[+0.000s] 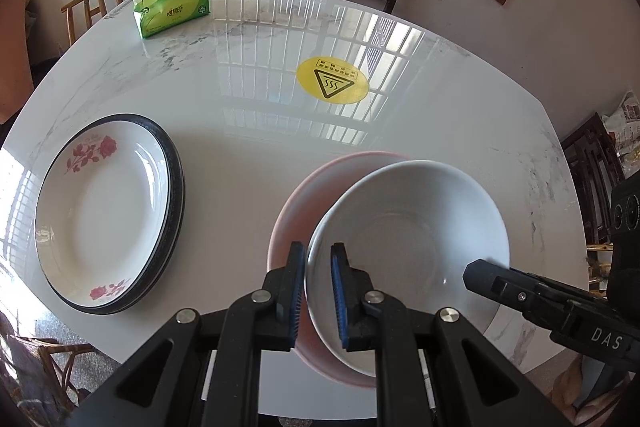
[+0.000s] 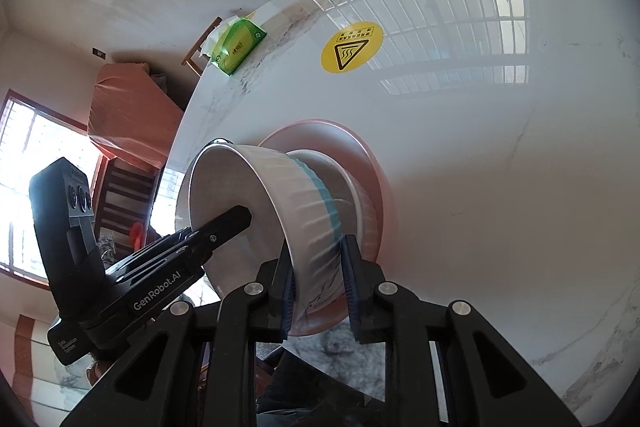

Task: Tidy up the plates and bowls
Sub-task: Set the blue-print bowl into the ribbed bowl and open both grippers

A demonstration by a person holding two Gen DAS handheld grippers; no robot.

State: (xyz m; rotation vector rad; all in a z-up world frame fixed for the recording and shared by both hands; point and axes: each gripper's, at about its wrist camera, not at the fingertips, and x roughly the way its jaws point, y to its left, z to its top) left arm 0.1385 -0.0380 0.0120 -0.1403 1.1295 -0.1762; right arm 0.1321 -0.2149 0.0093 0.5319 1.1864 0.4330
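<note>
Holding the white bowl [image 1: 408, 247] above the pink bowl [image 1: 296, 211] at lower centre of the left wrist view, you have both grippers on its rim. Its inside is plain and glossy; only the right wrist view shows the ribbed outer wall with a blue band [image 2: 324, 199]. Your left gripper [image 1: 319, 295] has its blue pads either side of the bowl's left rim, clenched on it. Your right gripper [image 2: 318, 287] grasps the wall the same way, and its black fingers reach in from the lower right of the left wrist frame. At centre left of that view alone sits the stack of plates [image 1: 108, 215], a rose-patterned one on top, on the marble table [image 1: 248, 115]. A green tissue pack [image 1: 172, 9] lies upper left, a yellow sticker [image 1: 332, 81] upper centre.
</note>
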